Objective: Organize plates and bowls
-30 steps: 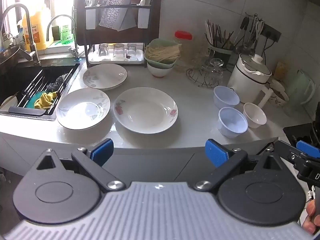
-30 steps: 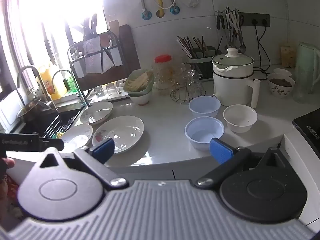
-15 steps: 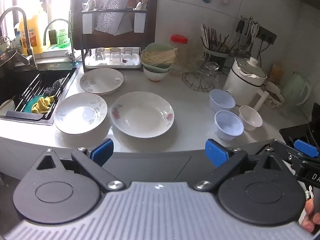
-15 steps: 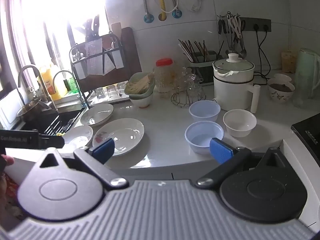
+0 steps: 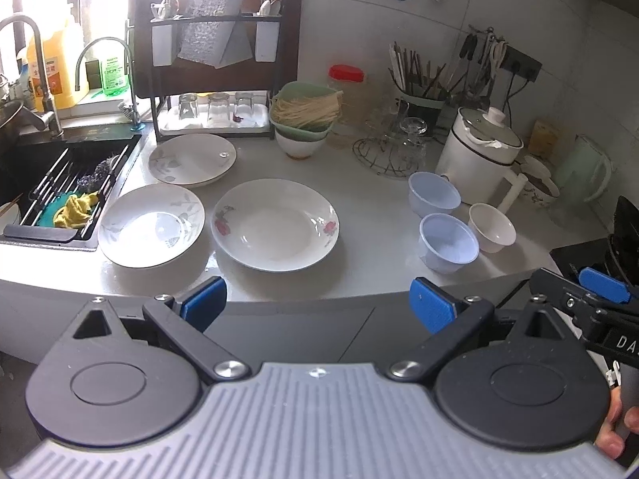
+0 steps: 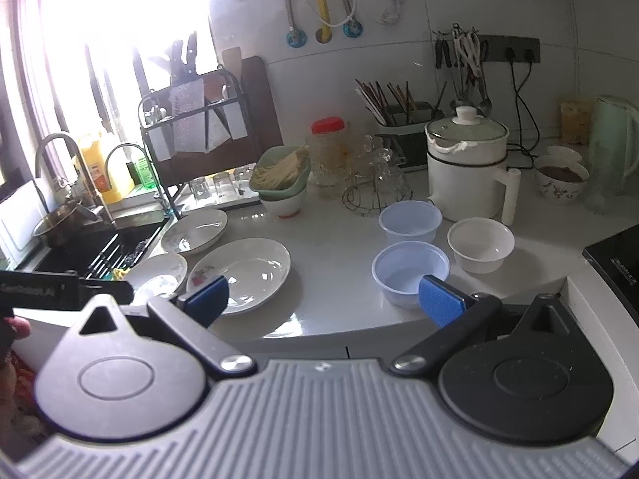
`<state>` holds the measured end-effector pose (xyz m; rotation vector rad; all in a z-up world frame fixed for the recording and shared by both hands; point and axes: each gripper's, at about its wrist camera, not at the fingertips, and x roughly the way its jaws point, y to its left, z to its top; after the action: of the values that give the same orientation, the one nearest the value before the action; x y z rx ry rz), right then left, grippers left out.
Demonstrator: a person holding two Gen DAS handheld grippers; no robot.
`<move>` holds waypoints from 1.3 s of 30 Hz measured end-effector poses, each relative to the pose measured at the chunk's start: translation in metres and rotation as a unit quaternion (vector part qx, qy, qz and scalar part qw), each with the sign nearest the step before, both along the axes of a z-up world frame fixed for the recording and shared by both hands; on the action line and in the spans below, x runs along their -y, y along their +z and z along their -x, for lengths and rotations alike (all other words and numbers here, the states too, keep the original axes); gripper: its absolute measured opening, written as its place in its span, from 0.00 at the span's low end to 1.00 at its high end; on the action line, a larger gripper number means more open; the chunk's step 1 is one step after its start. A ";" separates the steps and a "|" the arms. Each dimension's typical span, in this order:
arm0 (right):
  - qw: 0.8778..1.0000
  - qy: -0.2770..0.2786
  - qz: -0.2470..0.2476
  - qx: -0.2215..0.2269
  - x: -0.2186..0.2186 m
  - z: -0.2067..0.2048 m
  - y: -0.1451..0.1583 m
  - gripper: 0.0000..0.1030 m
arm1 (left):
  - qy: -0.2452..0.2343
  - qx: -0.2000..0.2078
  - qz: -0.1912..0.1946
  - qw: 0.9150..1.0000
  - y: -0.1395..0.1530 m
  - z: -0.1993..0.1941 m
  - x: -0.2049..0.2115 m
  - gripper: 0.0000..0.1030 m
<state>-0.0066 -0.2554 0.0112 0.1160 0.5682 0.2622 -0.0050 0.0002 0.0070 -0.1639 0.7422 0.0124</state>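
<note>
Left wrist view: the left gripper [image 5: 317,305] hangs short of the counter's front edge with its blue-padded jaws spread wide, holding and touching nothing. In the right wrist view the right gripper [image 6: 325,297] is likewise spread wide and empty, held off the white countertop [image 6: 331,263]; its right pad overlaps the near blue bowl in the picture, though contact cannot be judged.

Behind the dishes stand a black dish rack [image 5: 215,64] with upturned glasses, a white electric pot [image 5: 477,155] with a glass lid, and a wire stand [image 5: 385,155] of glassware. A black sink [image 5: 60,183] with a yellow cloth lies at the far left.

Three plates sit together on the counter's left half. Largest is the rose-patterned plate [image 5: 275,225] at centre, white with red flowers on the rim. Just beside it to the left is a leaf-patterned plate [image 5: 151,225], close by the sink edge, and a second leaf-patterned plate [image 5: 191,159] lies behind, in front of the rack.

Well apart on the right, three small bowls cluster in front of the electric pot: a near blue bowl [image 6: 409,271], a far blue bowl [image 6: 409,221] behind it, and a white bowl [image 6: 481,243] beside them. All stand upright and empty.
</note>
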 end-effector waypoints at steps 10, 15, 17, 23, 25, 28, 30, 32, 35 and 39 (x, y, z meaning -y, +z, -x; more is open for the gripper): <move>1.000 0.000 -0.003 0.008 -0.002 0.000 0.000 1.00 | 0.002 0.004 0.002 1.000 0.002 -0.003 -0.003 0.97; 1.000 0.004 -0.004 0.001 -0.003 -0.001 -0.002 1.00 | 0.007 0.008 0.005 1.000 0.003 -0.001 -0.005 0.97; 1.000 0.004 -0.003 0.000 -0.003 -0.001 -0.002 1.00 | 0.011 0.009 0.004 1.000 0.002 0.002 -0.004 0.97; 1.000 0.009 -0.004 0.002 -0.001 -0.001 -0.003 1.00 | 0.018 0.008 0.012 1.000 -0.001 0.009 -0.004 0.97; 1.000 0.010 -0.003 0.000 0.000 -0.001 -0.004 1.00 | 0.021 0.008 0.012 1.000 -0.002 0.011 -0.004 0.97; 1.000 0.009 -0.004 -0.003 0.000 -0.002 -0.004 1.00 | 0.025 0.016 0.011 1.000 -0.002 0.016 -0.002 0.97; 1.000 0.008 -0.006 -0.002 0.001 -0.002 -0.005 1.00 | 0.030 0.021 0.014 0.999 -0.001 0.018 -0.001 0.97; 1.000 0.008 -0.010 -0.001 0.003 -0.001 -0.005 1.00 | 0.027 0.019 0.011 0.999 -0.001 0.018 0.000 0.97; 1.000 0.011 -0.012 -0.002 0.004 0.001 -0.007 1.00 | 0.024 0.014 0.008 1.000 -0.002 0.018 0.004 0.97; 1.000 0.014 -0.013 -0.007 0.005 0.001 -0.009 1.00 | 0.020 0.011 0.004 1.000 -0.003 0.017 0.006 0.97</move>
<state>-0.0073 -0.2601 0.0021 0.1343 0.5800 0.2962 -0.0218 -0.0057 0.0043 -0.1870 0.7174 0.0456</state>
